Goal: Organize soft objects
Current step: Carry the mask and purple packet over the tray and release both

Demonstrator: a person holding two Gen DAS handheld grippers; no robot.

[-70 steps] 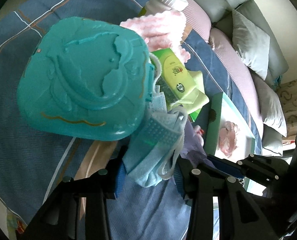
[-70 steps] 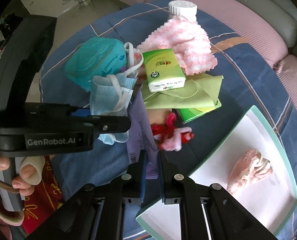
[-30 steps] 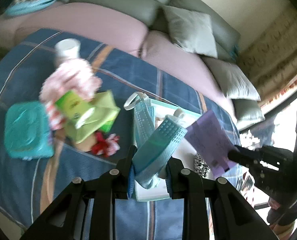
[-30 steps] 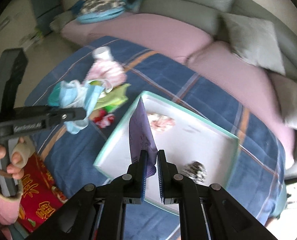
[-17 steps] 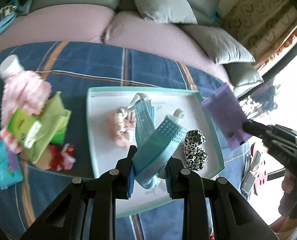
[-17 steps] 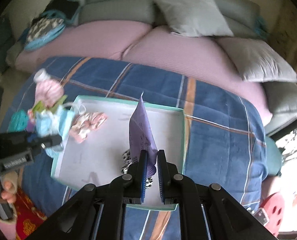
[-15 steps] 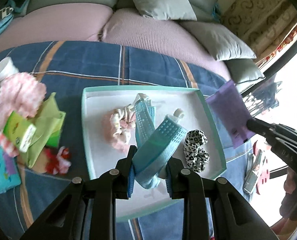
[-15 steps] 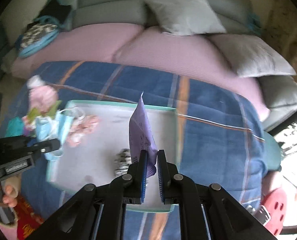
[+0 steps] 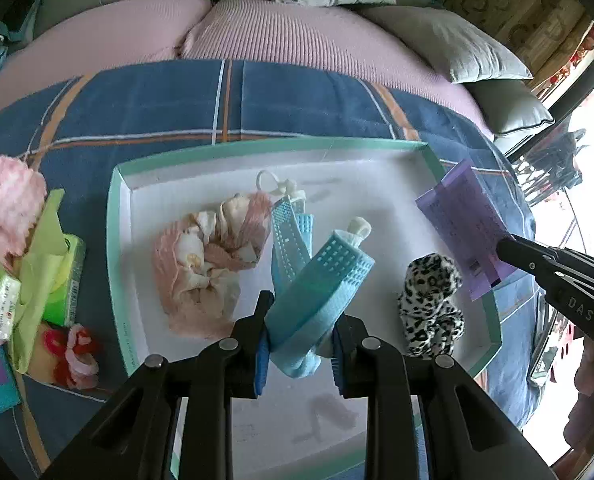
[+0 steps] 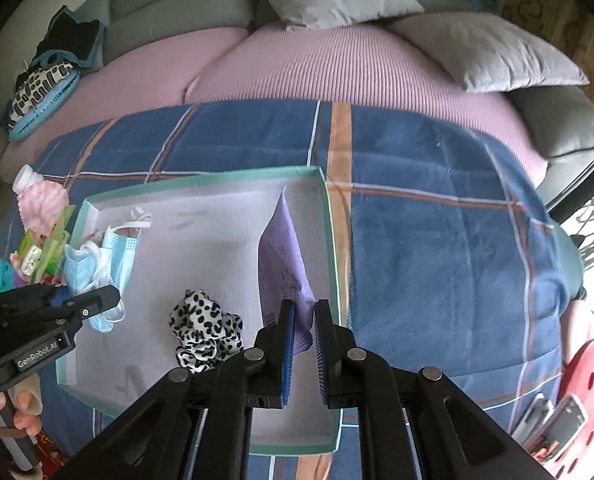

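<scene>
Tray (image 9: 115,240): bare floor lies open along its near edge. Pink scrunchie (image 9: 205,268) and leopard scrunchie (image 9: 431,308) occupy left and right.

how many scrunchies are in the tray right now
2. A pink-and-cream scrunchie lies left of centre in the tray; a leopard-print scrunchie lies toward its right side. A red-and-pink one sits outside on the blanket. The held masks may hide more.

From the left wrist we look down, close over the tray (image 9: 115,240), toward the sofa (image 9: 281,28). From the right wrist we look down from higher, at the tray's (image 10: 329,216) right rim. Both views share the tray, the blanket (image 10: 437,240) and the sofa
</scene>
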